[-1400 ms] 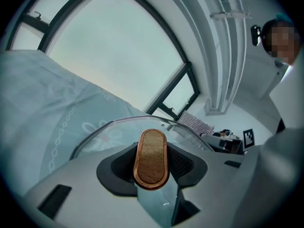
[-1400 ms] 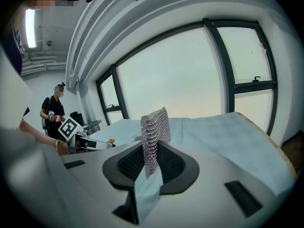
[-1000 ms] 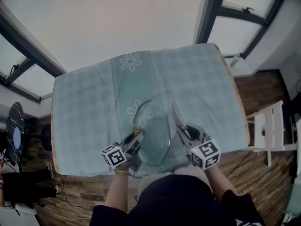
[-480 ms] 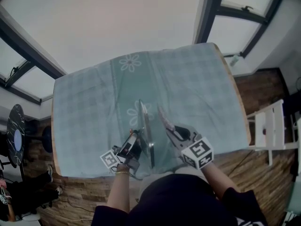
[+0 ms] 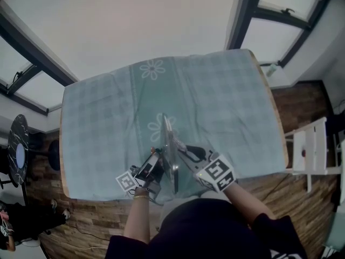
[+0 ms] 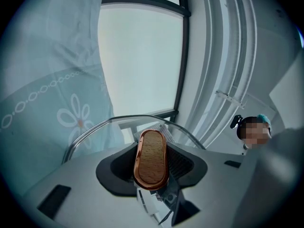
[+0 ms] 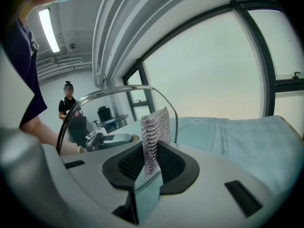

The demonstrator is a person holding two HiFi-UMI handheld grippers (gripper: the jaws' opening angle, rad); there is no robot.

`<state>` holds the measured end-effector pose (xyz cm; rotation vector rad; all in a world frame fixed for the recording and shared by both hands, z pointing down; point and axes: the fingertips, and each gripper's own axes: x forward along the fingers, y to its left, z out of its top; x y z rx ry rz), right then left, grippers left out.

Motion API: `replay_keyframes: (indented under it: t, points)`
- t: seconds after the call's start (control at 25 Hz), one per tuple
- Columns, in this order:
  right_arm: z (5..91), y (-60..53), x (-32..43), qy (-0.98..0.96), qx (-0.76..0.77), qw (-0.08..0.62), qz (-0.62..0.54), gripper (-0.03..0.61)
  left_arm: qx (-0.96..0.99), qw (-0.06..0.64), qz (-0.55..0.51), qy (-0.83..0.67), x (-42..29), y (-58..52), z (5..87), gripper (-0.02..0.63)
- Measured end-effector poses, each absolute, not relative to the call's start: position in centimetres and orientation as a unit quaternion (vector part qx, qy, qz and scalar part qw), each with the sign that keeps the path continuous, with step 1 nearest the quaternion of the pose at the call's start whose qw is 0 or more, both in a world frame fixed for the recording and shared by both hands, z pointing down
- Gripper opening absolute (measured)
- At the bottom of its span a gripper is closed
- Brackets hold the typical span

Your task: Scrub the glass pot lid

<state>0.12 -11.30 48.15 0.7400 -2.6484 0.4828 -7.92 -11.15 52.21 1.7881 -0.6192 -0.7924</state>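
The glass pot lid [image 5: 169, 144] stands on edge over the near part of the table, seen edge-on in the head view. My left gripper [image 5: 153, 165] is shut on the lid's oval wooden handle [image 6: 152, 158], and the steel rim [image 6: 90, 133] arcs beyond the jaws. My right gripper [image 5: 184, 149] is shut on a square of metal mesh scrubber [image 7: 155, 137]. It holds the scrubber against the lid's right face [image 7: 114, 118]. The left gripper [image 7: 107, 139] shows through the glass in the right gripper view.
A teal checked cloth with daisy prints [image 5: 108, 112] covers the wooden table, whose near edge [image 5: 97, 197] lies just below the grippers. A white chair [image 5: 310, 150] stands to the right. A person [image 7: 69, 103] stands far off in the room.
The lid has turned from lying tilted with its face showing to standing edge-on. The right gripper has moved left with the scrubber, up to the glass. The left gripper has rolled.
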Motion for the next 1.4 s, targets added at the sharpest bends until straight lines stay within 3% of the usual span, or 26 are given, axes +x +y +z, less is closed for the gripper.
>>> replay_keyframes:
  t: [1.4]
  points:
    - [48.0,-2.6,-1.4,-0.965,0.069,0.185,0.169,0.074,0.739,0.51,-0.343,-0.277,-8.3,-11.0,52.4,0.169]
